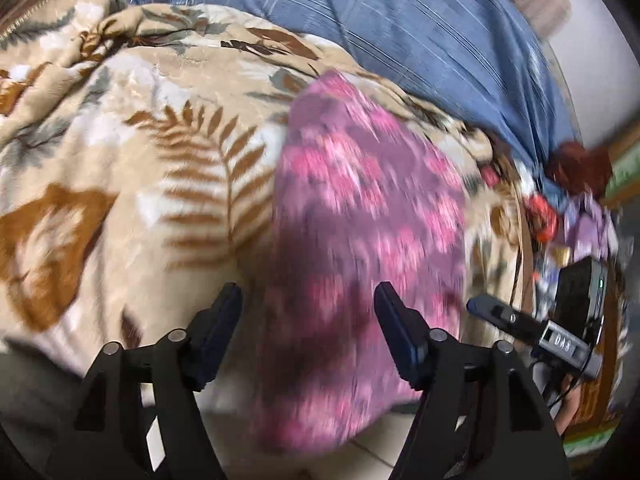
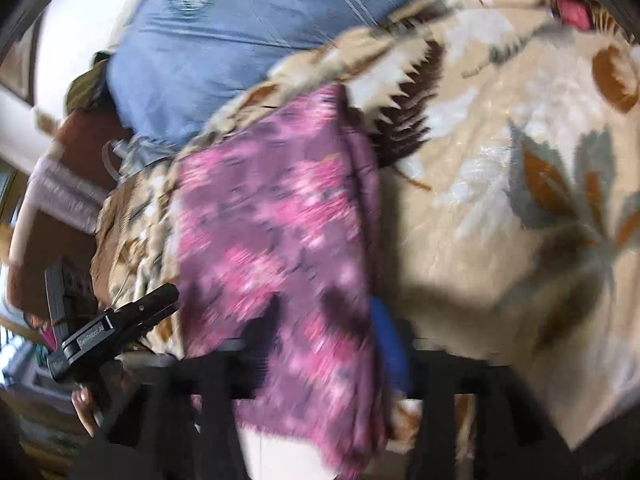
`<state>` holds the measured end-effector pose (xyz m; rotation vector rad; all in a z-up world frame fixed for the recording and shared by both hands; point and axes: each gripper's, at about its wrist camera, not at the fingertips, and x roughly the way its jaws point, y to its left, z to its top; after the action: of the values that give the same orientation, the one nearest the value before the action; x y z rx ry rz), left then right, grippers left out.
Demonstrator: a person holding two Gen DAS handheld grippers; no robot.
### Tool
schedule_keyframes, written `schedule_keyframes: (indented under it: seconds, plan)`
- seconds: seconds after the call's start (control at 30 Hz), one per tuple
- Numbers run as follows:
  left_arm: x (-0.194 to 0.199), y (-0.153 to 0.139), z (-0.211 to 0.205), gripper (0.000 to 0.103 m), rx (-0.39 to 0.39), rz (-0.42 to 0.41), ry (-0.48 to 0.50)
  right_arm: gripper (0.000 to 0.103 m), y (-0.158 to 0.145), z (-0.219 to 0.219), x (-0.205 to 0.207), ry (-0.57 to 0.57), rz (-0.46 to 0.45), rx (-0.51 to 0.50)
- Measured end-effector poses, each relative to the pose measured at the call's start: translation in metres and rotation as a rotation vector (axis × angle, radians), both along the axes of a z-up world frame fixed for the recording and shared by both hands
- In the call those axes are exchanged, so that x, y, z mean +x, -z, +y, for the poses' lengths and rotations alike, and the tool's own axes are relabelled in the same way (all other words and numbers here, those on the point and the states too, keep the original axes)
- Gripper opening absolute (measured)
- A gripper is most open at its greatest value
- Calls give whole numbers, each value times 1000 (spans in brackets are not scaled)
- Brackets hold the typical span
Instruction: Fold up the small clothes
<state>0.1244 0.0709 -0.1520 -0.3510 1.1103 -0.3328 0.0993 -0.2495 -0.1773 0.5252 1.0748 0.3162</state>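
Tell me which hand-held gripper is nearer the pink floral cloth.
Right. The right hand-held gripper has the pink floral cloth draped between its fingers, though blur hides any grip. The left hand-held gripper is open, just short of the cloth's near edge.

I see a purple cloth [image 1: 360,208] [image 2: 280,232] with a blurred pink flower print. The blanket [image 1: 140,152] [image 2: 500,160] under it is beige, patterned with brown ferns and grey-white leaves. Behind that, my view takes in a blue sheet [image 1: 400,32] [image 2: 224,40] with faint pale streaks. My left fingers [image 1: 224,320] are black with dark blue pads.
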Motion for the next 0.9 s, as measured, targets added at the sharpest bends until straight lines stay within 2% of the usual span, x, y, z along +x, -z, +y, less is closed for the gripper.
schedule_keyframes:
  seconds: [0.07,0.13,0.2,0.23,0.27,0.33,0.4,0.43,0.5,0.57,0.63,0.67,0.73,0.77,0.8,0.83,0.9]
  plan:
    - [-20,7,1,69,6,10,8,66,13,4,-21,0,25,10]
    - [-31,20,1,69,6,23,-9,56,32,7,-33,5,71,-12]
    - [-32,33,-1,69,2,42,-21,37,45,15,-34,-9,119,-26]
    - [-32,42,-3,64,8,70,-26,36,48,18,-34,-18,134,-29]
    - [-33,46,-4,50,8,82,-27,36,50,20,-34,-25,134,-47]
    - [-31,54,-5,34,20,99,-26,32,50,17,-34,-18,129,-51]
    - [-33,54,-1,20,-21,119,-36,17,50,14,-34,-13,144,-22]
    - [-35,51,-2,17,-17,109,-33,16,49,14,-35,-15,142,-36]
    - [-37,53,-10,18,49,93,-19,14,52,17,-33,-22,143,-92]
    - [-37,57,-14,26,93,87,-25,14,55,16,-30,-10,160,-78]
    - [-42,51,-20,31,151,42,-23,17,51,18,-30,-20,156,-87]
    - [-45,47,-22,34,181,23,-21,23,48,18,-32,-14,151,-93]
    - [-54,36,-29,39,250,-22,-19,26,40,22,-38,-3,142,-113]
    - [-62,29,-32,46,287,-54,-16,30,33,23,-45,13,128,-129]
    - [-71,22,-36,51,308,-81,-11,39,31,19,-52,23,121,-134]
    - [-79,16,-36,60,317,-100,-8,42,26,21,-59,35,110,-141]
    - [-99,-1,-36,64,321,-166,-15,46,12,21,-79,47,77,-154]
